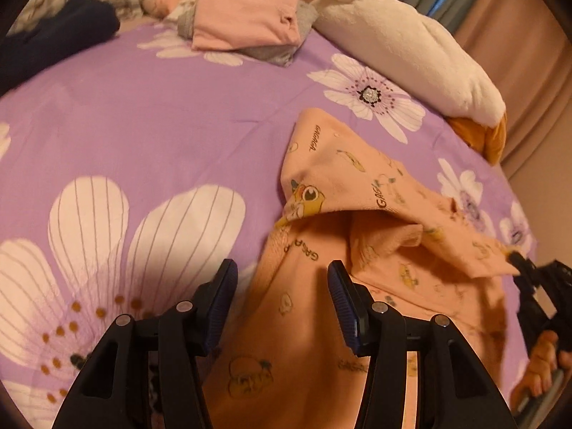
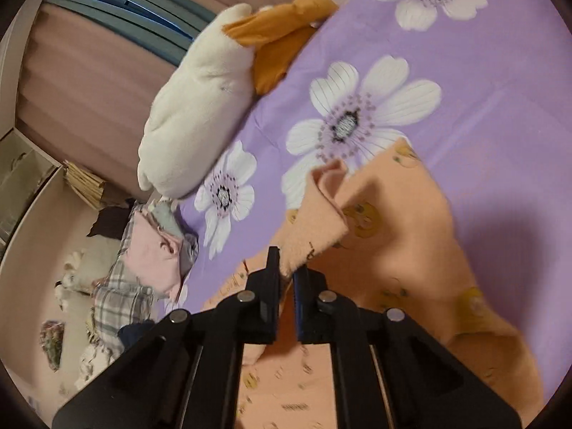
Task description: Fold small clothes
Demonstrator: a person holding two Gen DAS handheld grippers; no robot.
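Your peach garment [image 1: 357,193], a soft fleecy knit printed with small yellow cartoon figures and lettering, lies rumpled on the purple bedsheet [image 1: 161,118], one part folded over into a raised flap. Your right gripper [image 2: 286,275] is clenched on a fuzzy edge of that flap, which curls upward between the narrow jaws. Your left gripper [image 1: 282,279] hangs over the smooth lower part of the garment, its ribbed blue pads [image 1: 225,296] spread apart and gripping nothing. The sheet is slick cotton with large white striped flowers. Farther off sit a squarely folded pink cloth [image 1: 246,10] on a grey one [image 1: 275,53], and a plump white plush pillow [image 1: 404,50].
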